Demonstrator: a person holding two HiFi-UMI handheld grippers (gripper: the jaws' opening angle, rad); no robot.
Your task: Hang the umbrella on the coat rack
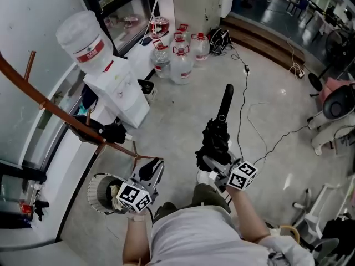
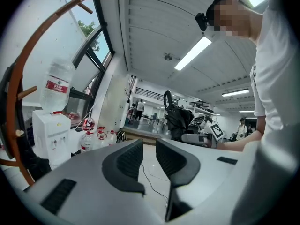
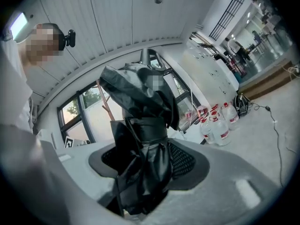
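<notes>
Gripped the folded black umbrella (image 3: 140,121) (image 1: 217,134) in the right hand-held gripper (image 3: 143,161) (image 1: 212,164), jaws part-closed on its bundled fabric, out over open floor (image 1: 183,115) and well apart from the coat rack (image 1: 55,111) (image 2: 18,78). Held the left hand-held gripper (image 2: 149,159) (image 1: 154,168) empty, jaws slightly apart, near the rack's curved brown arm. Had clear floor ahead, edged by a water dispenser (image 1: 119,90) and bottles (image 1: 178,60) at left, a cable (image 1: 242,104) at right
</notes>
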